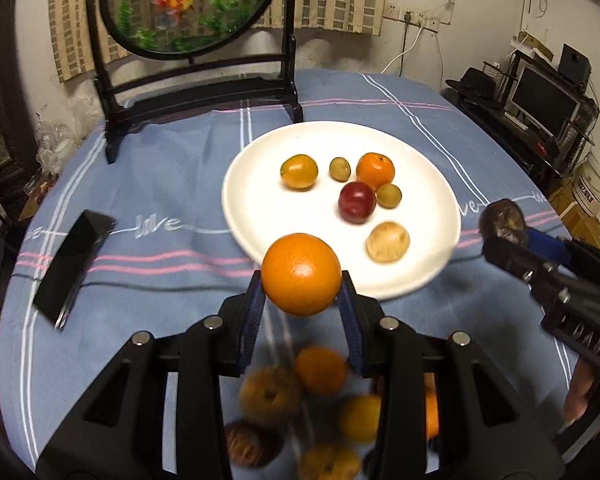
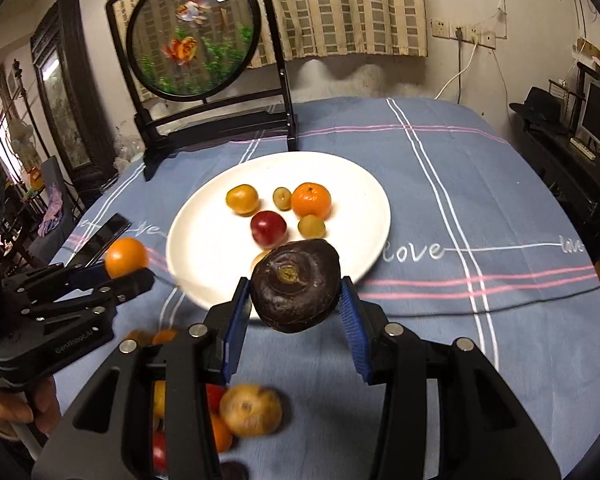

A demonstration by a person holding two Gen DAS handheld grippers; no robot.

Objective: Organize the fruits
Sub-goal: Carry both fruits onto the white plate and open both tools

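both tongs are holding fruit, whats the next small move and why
Probably carry the round orange in the left tongs forward over the white plate and release: it hangs at the near rim, with bare plate just beyond it.

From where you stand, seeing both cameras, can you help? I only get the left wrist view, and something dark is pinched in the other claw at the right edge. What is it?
Observer: The right gripper is shut on a dark purple fruit, wrinkled, its stem end facing the camera.
Operator: Is it over the plate?
Observer: It hangs by the near rim of the white plate, hiding most of the tan fruit.
Operator: Anything left beneath it?
Observer: Yes, a blurry yellowish fruit lies on the blue tablecloth.
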